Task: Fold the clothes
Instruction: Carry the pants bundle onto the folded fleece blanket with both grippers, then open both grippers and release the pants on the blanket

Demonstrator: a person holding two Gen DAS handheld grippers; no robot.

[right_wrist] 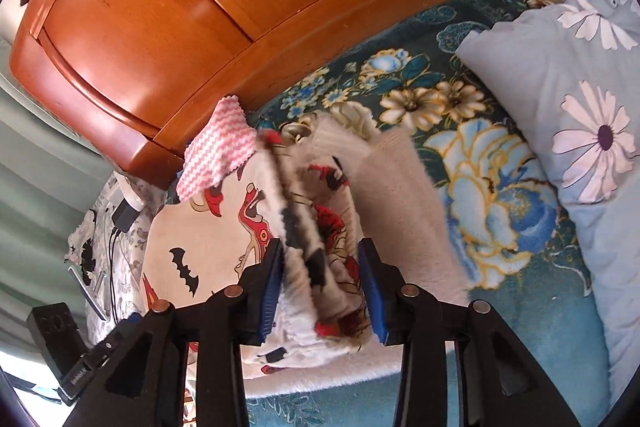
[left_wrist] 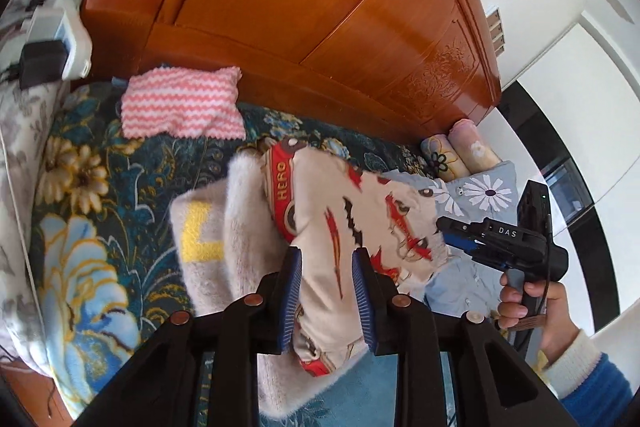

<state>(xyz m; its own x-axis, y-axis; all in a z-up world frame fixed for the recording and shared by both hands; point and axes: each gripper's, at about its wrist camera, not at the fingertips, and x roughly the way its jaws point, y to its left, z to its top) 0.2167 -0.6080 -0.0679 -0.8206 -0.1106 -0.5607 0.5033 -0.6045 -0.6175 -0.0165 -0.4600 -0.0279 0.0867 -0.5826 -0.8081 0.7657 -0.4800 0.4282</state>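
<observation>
Item, well ahead of the left jaws and off to their left: a pink zigzag cloth [left_wrist: 182,103], laid flat against the headboard [left_wrist: 320,7], seemingly already folded, though this cannot be settled from one view.

Item, just ahead-left of the left jaws: a fluffy garment [left_wrist: 208,239] bearing a yellow letter, lying on the bedspread [left_wrist: 80,187], partly doubled over and overlapped by the next item.

Item, between the left jaws: a printed garment [left_wrist: 332,227], cream with red cars and black bats. The left gripper [left_wrist: 326,295] is seen with its blue pads [left_wrist: 290,299] set apart and cloth filling the gap; a grip on that cloth is judged likely, as the fabric is lifted and bunched there.

Item, to the right of the left jaws: the right gripper [left_wrist: 460,231], held in a hand [left_wrist: 532,303], its tip at the garment's far edge. In its own view a thick doubled edge of the printed garment is held between its jaws, raised off the bed and blurred.

Item, right of the right jaws: a daisy pillow [right_wrist: 580,107].

Progress: the printed garment is held in the air at two edges, neither flat nor stacked; a fold is judged to be under way. Laying it down, smoothing, and settling the fluffy garment are left.
</observation>
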